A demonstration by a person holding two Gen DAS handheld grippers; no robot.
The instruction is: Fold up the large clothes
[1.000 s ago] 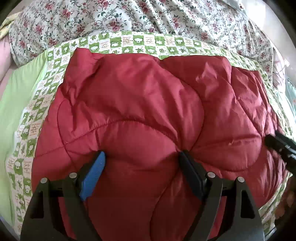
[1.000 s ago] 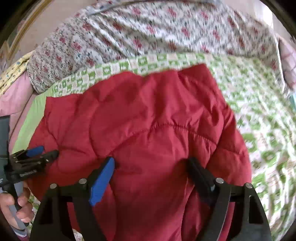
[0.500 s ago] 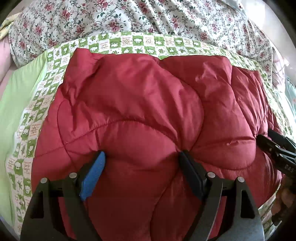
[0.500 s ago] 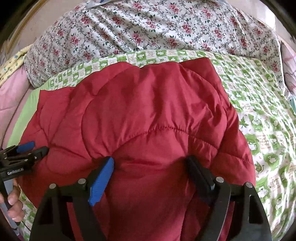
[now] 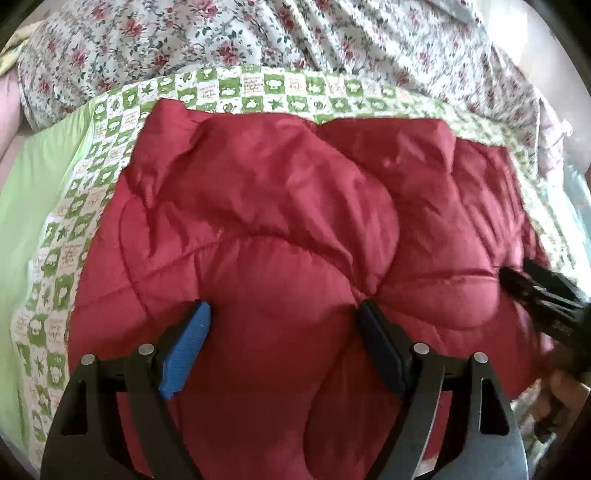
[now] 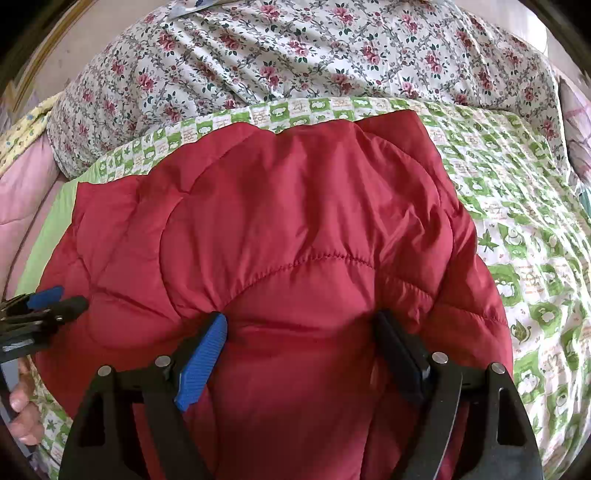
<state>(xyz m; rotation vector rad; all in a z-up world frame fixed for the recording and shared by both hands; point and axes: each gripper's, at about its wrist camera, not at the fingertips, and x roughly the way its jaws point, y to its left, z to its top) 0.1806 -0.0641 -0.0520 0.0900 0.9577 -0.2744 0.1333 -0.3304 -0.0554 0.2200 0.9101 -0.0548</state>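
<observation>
A puffy quilted red jacket lies spread on a bed, on a green-and-white checked sheet, with a rose-print floral quilt bunched beyond its far edge. The left tool is spread wide, its blue pad and black pad pressed down into the padding with a mound of red fabric bulging between them; nothing is pinched tight. The right tool stands the same way, wide apart over a swell of the jacket near a curved seam. Only the left view shows the plain light-green strip of bedding along the jacket's left side, and the right tool coming in blurred at the jacket's right edge. Only the right view shows the broad open stretch of checked sheet to the jacket's right, a pink cover at far left, and the left tool at the jacket's left edge with the person's fingers below it.
</observation>
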